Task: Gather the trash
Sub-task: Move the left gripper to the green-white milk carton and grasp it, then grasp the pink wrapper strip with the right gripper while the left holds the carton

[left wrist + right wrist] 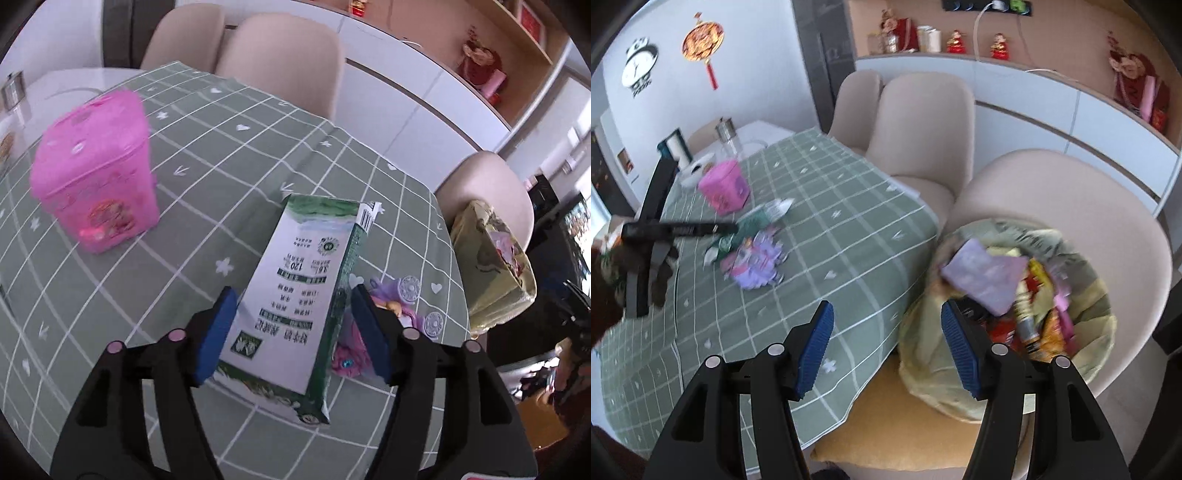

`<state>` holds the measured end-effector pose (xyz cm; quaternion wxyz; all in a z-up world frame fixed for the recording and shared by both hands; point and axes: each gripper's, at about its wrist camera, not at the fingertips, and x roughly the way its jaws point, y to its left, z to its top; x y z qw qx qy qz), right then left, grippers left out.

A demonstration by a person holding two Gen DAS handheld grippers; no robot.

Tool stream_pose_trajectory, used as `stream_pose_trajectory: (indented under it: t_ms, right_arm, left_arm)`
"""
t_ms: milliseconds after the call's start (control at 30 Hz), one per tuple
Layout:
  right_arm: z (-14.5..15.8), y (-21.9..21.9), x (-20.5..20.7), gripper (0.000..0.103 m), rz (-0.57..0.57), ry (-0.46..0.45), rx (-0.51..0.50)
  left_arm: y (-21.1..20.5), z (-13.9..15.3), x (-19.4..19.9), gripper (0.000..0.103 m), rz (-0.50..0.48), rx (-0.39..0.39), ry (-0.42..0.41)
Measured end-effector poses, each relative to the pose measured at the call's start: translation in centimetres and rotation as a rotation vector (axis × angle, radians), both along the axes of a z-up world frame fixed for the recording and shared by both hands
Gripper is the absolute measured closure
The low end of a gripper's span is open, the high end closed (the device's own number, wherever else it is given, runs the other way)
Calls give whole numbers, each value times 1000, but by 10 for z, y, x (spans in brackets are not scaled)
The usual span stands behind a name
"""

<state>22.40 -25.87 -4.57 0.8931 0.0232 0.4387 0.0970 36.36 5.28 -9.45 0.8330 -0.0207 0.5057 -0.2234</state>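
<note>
- My left gripper point(291, 328) straddles a milk carton point(295, 306) lying on the table point(221, 155), jaws wide, apparently to grab it.
- My right gripper point(886, 347) hangs wide and empty beside the trash bag point(1082, 295).

Left gripper point(291, 336) and right gripper point(886, 343) look identical: black plastic arms with cut-out windows, each ending in a ribbed blue pad point(814, 350). Round pivot pins sit on each arm, two per side; they read pinkish on the left unit and silver-grey on the right. No cables or markings visible on either.
</note>
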Motion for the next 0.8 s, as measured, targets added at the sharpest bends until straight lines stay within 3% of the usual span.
stream_pose_trajectory:
  t_ms: [167, 300, 367, 533, 667, 800]
  right_arm:
    - [-24, 23, 3, 46, 14, 21, -5]
    - [-30, 41, 4, 46, 20, 42, 13]
    - [-25, 53, 5, 46, 34, 31, -18]
    - [-13, 93, 12, 46, 76, 24, -29]
    - [-8, 137, 24, 46, 176, 17, 22]
    - [-11, 176, 40, 46, 192, 68, 124]
  left_arm:
    - [-6, -16, 9, 32, -10, 72, 12]
    - [-4, -24, 15, 42, 33, 99, 41]
    - [4, -17, 11, 43, 89, 74, 52]
    - [41, 23, -27, 45, 216, -48, -27]
    - [81, 41, -70, 45, 374, -43, -101]
    - [113, 32, -108, 45, 491, -28, -89]
